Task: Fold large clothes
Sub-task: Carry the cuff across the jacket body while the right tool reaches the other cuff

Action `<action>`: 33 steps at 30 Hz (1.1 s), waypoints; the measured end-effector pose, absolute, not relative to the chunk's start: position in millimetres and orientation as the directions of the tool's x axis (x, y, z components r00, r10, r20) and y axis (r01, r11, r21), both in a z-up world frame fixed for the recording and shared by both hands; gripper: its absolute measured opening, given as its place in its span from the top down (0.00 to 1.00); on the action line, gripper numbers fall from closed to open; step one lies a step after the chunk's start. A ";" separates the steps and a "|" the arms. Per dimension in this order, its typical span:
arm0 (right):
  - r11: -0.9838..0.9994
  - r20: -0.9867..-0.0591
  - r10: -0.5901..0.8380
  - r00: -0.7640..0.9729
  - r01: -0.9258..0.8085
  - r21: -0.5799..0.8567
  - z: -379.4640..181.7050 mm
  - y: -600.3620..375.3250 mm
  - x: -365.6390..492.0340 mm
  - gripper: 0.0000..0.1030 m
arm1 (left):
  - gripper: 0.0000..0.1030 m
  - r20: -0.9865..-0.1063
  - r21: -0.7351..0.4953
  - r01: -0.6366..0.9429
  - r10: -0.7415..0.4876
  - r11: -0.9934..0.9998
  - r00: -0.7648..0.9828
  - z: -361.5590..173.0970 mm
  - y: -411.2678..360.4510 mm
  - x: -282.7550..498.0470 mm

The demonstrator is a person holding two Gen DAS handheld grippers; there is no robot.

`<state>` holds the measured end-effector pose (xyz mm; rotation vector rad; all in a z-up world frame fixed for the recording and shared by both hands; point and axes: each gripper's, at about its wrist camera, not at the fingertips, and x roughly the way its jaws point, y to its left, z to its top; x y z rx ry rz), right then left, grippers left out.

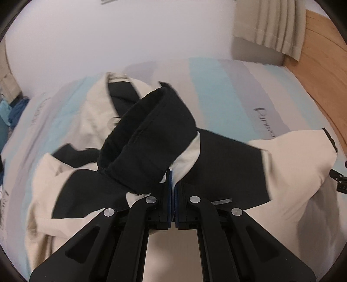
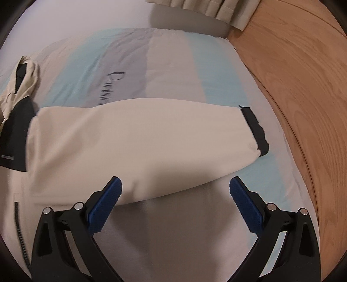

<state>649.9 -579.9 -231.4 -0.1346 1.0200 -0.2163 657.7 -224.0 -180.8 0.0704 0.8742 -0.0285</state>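
A: Striped bed sheet (image 2: 173,65), wood floor (image 2: 303,86) alongside. Jacket (image 1: 227,156) sprawled across it.

B: Left gripper (image 1: 172,184) clamped on fabric by the black hood (image 1: 147,138); right gripper (image 2: 175,191) spread, empty, above the sleeve (image 2: 141,134).

A: Sleeve runs sideways, cuff (image 2: 256,130) floorward.

B: Pull taut, keep seams level.

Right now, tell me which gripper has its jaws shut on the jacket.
The left gripper, shut on the jacket; the right gripper hangs open.

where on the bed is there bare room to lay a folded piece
Free: striped bedsheet between the cream sleeve and the curtain. Also the sheet strip right of the black cuff, before the wooden floor. Crowded: left side, under the jacket.
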 end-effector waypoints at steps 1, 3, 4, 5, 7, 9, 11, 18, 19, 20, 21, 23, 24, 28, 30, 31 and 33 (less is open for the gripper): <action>0.970 -0.829 -0.241 0.505 0.116 -0.211 -232.4 -584.3 651.1 0.07 | 1.00 -0.766 0.054 0.068 -0.002 0.996 0.642 -183.4 -239.2 659.1; 0.971 -0.826 -0.240 0.510 0.123 -0.206 -236.9 -598.6 654.6 0.07 | 1.00 -0.764 0.064 0.093 -0.011 0.994 0.645 -188.1 -265.7 659.0; 0.972 -0.828 -0.233 0.510 0.124 -0.198 -238.6 -605.8 655.5 0.07 | 1.00 -0.765 0.064 0.101 -0.016 0.993 0.644 -188.9 -272.1 658.3; 0.973 -0.828 -0.231 0.511 0.129 -0.193 -240.3 -614.2 656.7 0.07 | 1.00 -0.767 0.067 0.105 -0.016 0.992 0.641 -190.6 -279.3 660.2; 0.971 -0.826 -0.239 0.511 0.134 -0.199 -242.5 -625.5 658.3 0.07 | 1.00 -0.780 0.057 0.111 -0.025 0.992 0.626 -196.8 -291.1 662.4; 0.964 -0.811 -0.266 0.521 0.144 -0.224 -244.2 -638.0 658.7 0.07 | 1.00 -0.784 0.051 0.125 -0.037 0.991 0.619 -202.5 -304.6 657.5; 0.964 -0.803 -0.265 0.534 0.137 -0.227 -246.7 -652.7 660.0 0.07 | 1.00 -0.781 0.068 0.149 -0.041 0.986 0.623 -207.3 -321.5 657.4; 0.956 -0.798 -0.293 0.527 0.156 -0.249 -254.2 -718.5 677.2 0.08 | 0.95 -0.813 0.119 0.205 -0.023 0.972 0.581 -242.1 -366.6 654.5; 0.957 -0.803 -0.289 0.522 0.157 -0.243 -255.4 -724.8 679.7 0.09 | 0.88 -0.815 0.116 0.206 -0.026 0.972 0.579 -244.4 -369.2 654.0; 0.960 -0.812 -0.281 0.511 0.160 -0.231 -257.4 -733.4 683.3 0.10 | 0.69 -0.820 0.110 0.212 -0.032 0.971 0.571 -247.4 -371.7 652.5; 0.965 -0.824 -0.260 0.503 0.158 -0.209 -259.1 -739.9 686.5 0.10 | 0.57 -0.824 0.106 0.221 -0.038 0.970 0.565 -249.9 -375.1 650.7; 0.973 -0.848 -0.226 0.480 0.153 -0.173 -265.2 -752.5 693.6 0.11 | 0.28 -0.817 0.094 0.224 -0.053 0.970 0.575 -251.6 -380.5 645.6; 0.976 -0.856 -0.209 0.472 0.154 -0.154 -266.9 -756.2 694.8 0.11 | 0.25 -0.811 0.101 0.225 -0.051 0.969 0.583 -251.9 -383.7 643.4; 0.977 -0.878 -0.195 0.437 0.160 -0.138 -278.7 -771.7 700.9 0.14 | 0.11 -0.808 0.077 0.259 -0.092 0.963 0.581 -257.6 -396.1 641.1; 0.977 -0.881 -0.196 0.430 0.161 -0.139 -282.4 -777.6 703.1 0.17 | 0.11 -0.826 0.036 0.272 -0.125 0.962 0.550 -264.7 -401.8 644.1; 0.977 -0.883 -0.194 0.427 0.163 -0.135 -283.3 -779.4 705.0 0.18 | 0.10 -0.828 0.035 0.271 -0.124 0.962 0.546 -266.7 -403.1 646.4; 0.978 -0.884 -0.188 0.429 0.169 -0.126 -284.3 -783.2 709.9 0.20 | 0.10 -0.833 0.018 0.275 -0.138 0.961 0.536 -270.5 -406.6 648.4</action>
